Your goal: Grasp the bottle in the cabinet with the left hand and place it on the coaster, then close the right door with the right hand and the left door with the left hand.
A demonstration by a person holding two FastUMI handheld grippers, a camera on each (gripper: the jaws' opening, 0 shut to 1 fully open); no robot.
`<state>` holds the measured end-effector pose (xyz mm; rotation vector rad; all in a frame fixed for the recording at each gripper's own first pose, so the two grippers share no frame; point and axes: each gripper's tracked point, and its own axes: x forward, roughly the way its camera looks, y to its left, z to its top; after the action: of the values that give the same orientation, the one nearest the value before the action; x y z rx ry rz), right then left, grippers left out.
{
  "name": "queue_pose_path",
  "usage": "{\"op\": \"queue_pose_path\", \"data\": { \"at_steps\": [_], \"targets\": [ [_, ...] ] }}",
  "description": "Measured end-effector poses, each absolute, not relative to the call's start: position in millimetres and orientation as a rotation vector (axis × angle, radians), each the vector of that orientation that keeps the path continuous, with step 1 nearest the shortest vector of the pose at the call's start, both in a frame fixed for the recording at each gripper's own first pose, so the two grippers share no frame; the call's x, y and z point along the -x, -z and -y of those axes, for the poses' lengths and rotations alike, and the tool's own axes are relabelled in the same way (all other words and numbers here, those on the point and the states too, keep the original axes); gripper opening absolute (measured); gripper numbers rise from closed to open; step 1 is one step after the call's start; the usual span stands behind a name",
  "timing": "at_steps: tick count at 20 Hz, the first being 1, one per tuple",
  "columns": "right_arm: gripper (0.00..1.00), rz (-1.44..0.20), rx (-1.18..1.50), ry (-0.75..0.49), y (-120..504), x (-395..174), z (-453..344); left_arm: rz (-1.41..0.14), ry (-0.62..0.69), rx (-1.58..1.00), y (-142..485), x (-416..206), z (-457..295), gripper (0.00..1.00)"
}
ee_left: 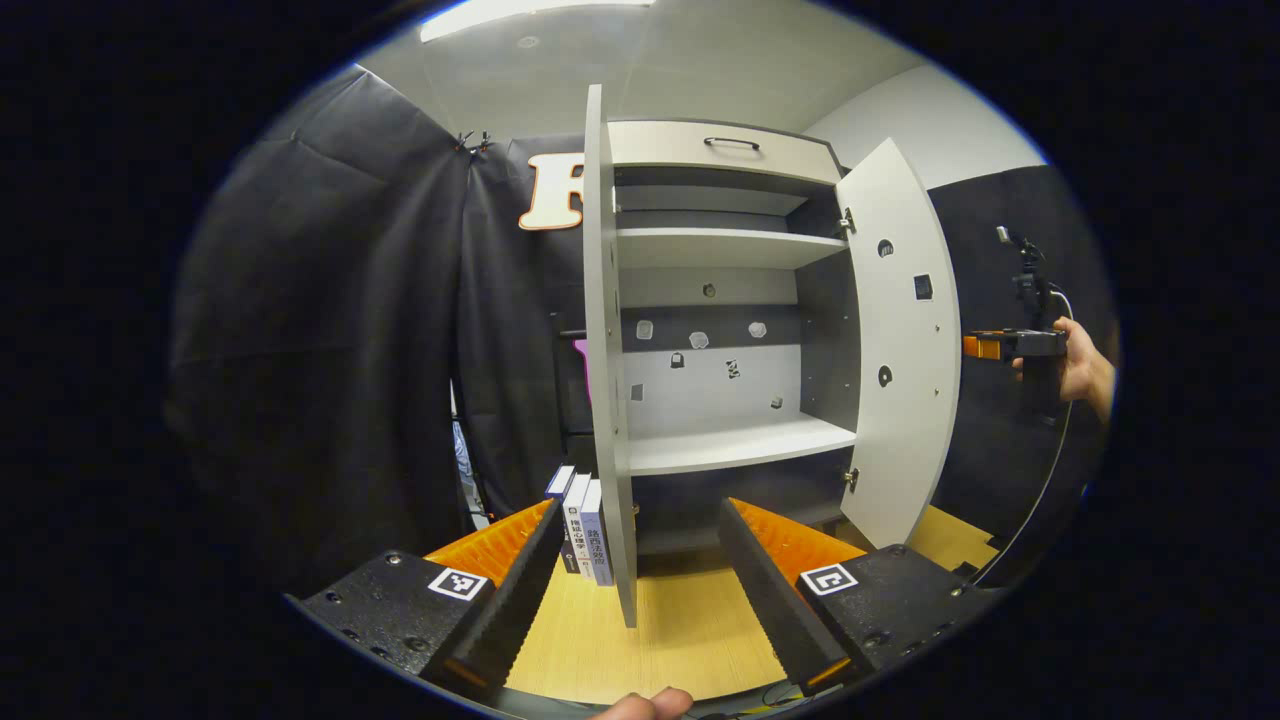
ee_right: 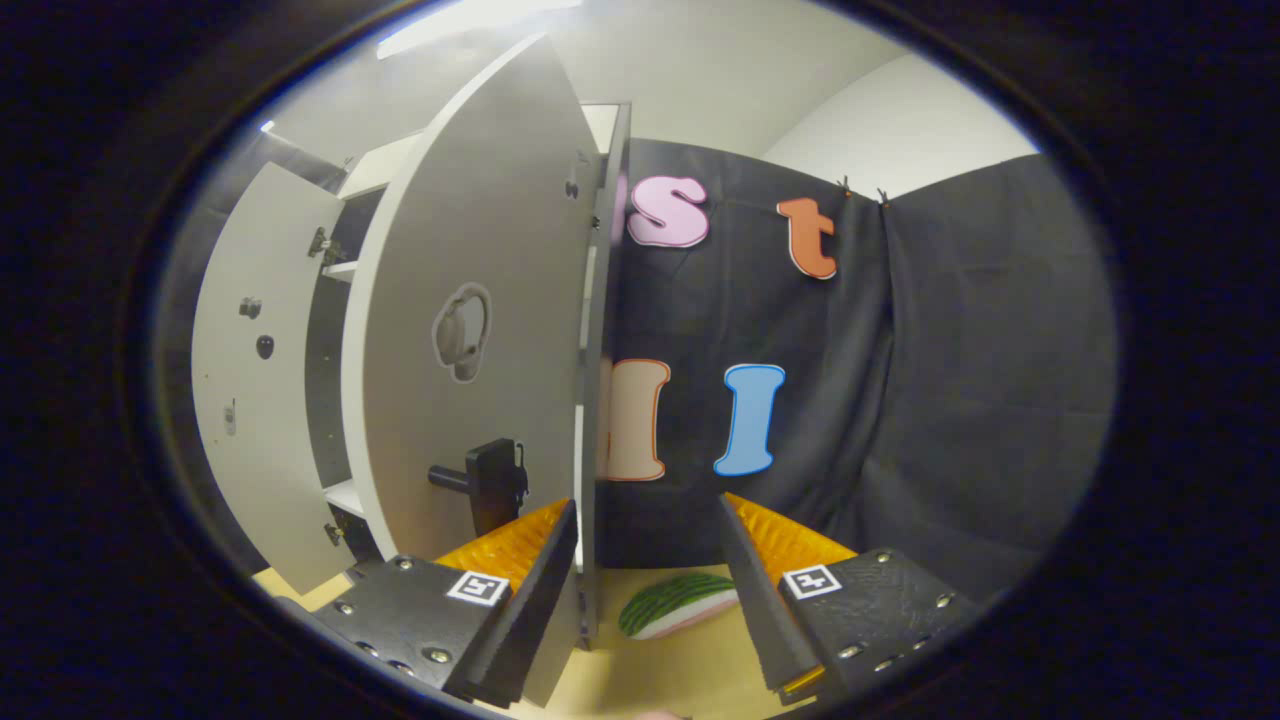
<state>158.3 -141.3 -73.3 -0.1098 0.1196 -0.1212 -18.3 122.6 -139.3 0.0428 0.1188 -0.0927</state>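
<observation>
The grey cabinet [ee_left: 730, 250] stands with both doors swung open. In the left gripper view the left door [ee_left: 605, 350] is seen edge-on, and its lower edge runs between the fingers of my open left gripper [ee_left: 640, 515] without clear contact. The right door [ee_left: 900, 350] hangs open at the right; beyond it a hand [ee_left: 1085, 365] holds my right gripper [ee_left: 975, 346]. In the right gripper view the right door's outer face [ee_right: 470, 300] with its dark handle [ee_right: 490, 480] is close on the left. The door's free edge [ee_right: 600, 350] stands between the spread fingers of my right gripper [ee_right: 648, 512].
Several books [ee_left: 582, 530] stand upright on the wooden table [ee_left: 680, 630] left of the left door. A watermelon-slice toy [ee_right: 680, 605] lies on the table just past the right gripper. The left door's inner face [ee_right: 250, 420] shows farther off. A drawer with a handle [ee_left: 730, 143] tops the cabinet.
</observation>
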Motion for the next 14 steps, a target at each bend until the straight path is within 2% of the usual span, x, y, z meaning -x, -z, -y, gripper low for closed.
{"op": "queue_pose_path", "data": {
  "at_steps": [1,4,6,7,8,11,14],
  "targets": [
    [0.81,-0.121,0.109,0.113,74.0,-159.4,131.1,-0.121,0.092,-0.038,140.5,17.1,-122.4,1.00],
    [0.85,-0.138,0.094,0.079,77.2,-164.3,104.5,-0.124,0.073,-0.030,141.8,13.6,-125.7,0.98],
    [0.82,-0.123,0.112,0.070,73.8,-170.4,92.5,-0.124,0.063,-0.027,143.5,14.5,-129.4,0.98],
    [0.85,-0.123,0.111,0.072,75.4,-173.1,89.9,-0.125,0.056,-0.026,142.7,14.2,-127.8,1.00],
    [0.88,-0.126,0.102,0.071,77.0,-176.0,88.0,-0.124,0.050,-0.024,142.8,13.1,-127.9,0.98],
    [0.82,-0.132,0.081,0.074,80.6,-182.0,81.8,-0.130,0.031,-0.015,145.0,12.4,-129.3,0.98],
    [0.82,-0.133,0.077,0.087,81.3,-186.8,79.4,-0.145,0.006,-0.005,148.5,12.9,-131.8,0.98]
  ]
}}
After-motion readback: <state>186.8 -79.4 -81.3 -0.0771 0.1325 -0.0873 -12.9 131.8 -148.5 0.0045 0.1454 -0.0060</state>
